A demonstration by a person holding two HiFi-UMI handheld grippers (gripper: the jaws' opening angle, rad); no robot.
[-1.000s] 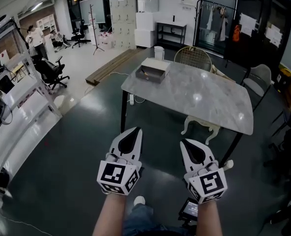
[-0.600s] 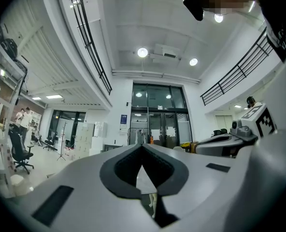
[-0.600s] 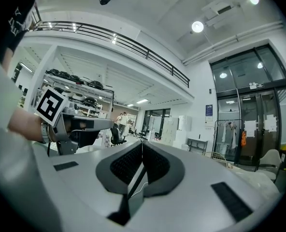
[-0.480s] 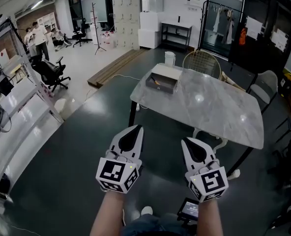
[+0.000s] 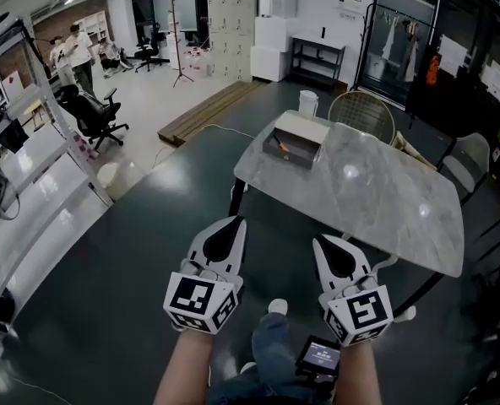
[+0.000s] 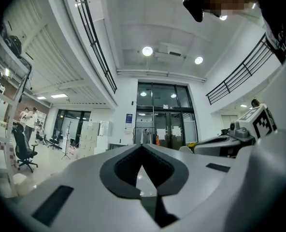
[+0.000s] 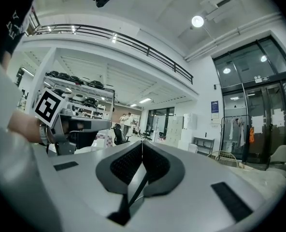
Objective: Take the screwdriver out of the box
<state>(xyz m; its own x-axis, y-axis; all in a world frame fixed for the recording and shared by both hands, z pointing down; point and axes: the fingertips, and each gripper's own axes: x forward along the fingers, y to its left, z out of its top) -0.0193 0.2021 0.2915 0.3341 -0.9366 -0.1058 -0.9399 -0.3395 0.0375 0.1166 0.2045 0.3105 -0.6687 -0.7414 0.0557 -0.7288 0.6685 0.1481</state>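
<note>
Head view: table (image 5: pixel 377 192) closer than a second ago, still out of reach; box (image 5: pixel 305 128) on its far left corner, orange bit inside probably the screwdriver (image 5: pixel 284 148).
Left gripper view: left gripper (image 6: pixel 143 149) jaws pressed together, empty.
Right gripper view: right gripper (image 7: pixel 142 144) same.

- Head view: the camera sits above the person's forearms and faces forward and steeply down. The left tongs (image 5: pixel 232 221) and right tongs (image 5: pixel 321 241) are close below it, and the worktop (image 5: pixel 377 201) lies farther ahead.
- Left gripper view: the camera rides behind its own jaws, facing level along them. The right tongs show at the right edge.
- Right gripper view: same mounting. The left tongs show at the left edge.
- Shared: the clothes rack (image 5: pixel 387 36) appears in all three views.
</note>
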